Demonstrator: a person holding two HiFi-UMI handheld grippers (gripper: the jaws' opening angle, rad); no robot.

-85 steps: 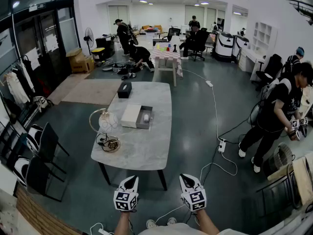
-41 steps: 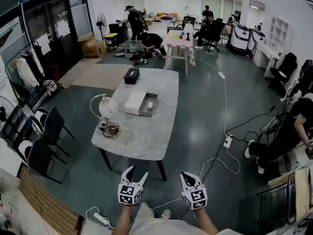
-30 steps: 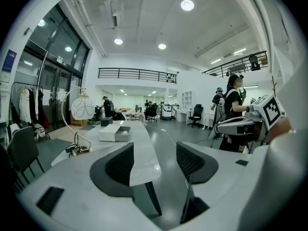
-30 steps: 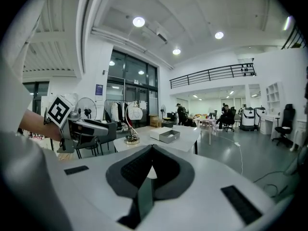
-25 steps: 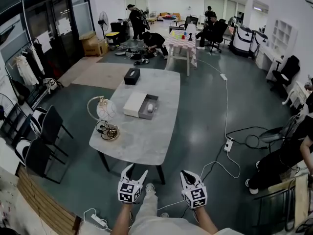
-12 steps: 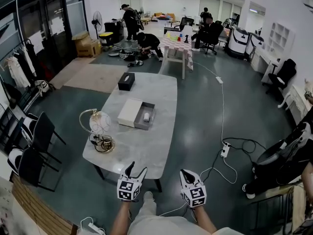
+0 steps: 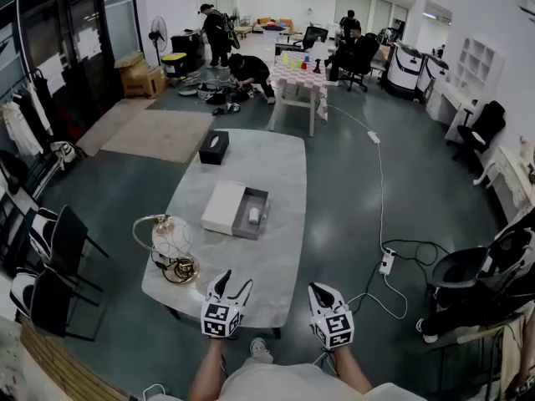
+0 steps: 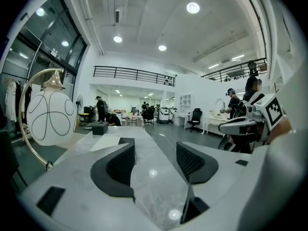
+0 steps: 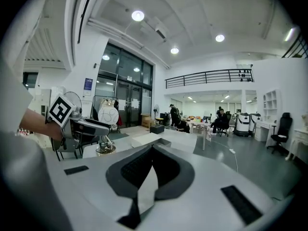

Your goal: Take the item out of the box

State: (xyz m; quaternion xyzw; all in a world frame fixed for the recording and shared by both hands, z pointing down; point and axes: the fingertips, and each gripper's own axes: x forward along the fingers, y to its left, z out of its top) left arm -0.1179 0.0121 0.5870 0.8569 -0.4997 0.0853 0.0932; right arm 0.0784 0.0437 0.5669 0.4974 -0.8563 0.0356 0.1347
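Note:
An open grey box (image 7: pixel 251 214) lies in the middle of the marble table (image 7: pixel 276 174), with a small white item (image 7: pixel 253 216) inside it. Its white lid (image 7: pixel 224 206) lies flat against its left side. My left gripper (image 7: pixel 233 284) hovers over the table's near edge, open and empty; in the left gripper view its jaws (image 8: pixel 155 148) stand apart over bare marble. My right gripper (image 7: pixel 318 292) is level with it at the right, just off the table's near right corner, shut on nothing; its pads (image 9: pixel 144 165) meet at the tips.
A globe lamp (image 7: pixel 167 239) with a brass arc stands on the table's near left, close to the left gripper. A black tissue box (image 7: pixel 214 148) sits at the far end. Black chairs (image 7: pixel 58 241) stand left; a power strip (image 7: pixel 386 261) and cables lie on the floor at the right.
The table has drawn nearer in the head view. Both grippers have travelled forward together and now reach its near edge. Neither gripper's jaws have changed.

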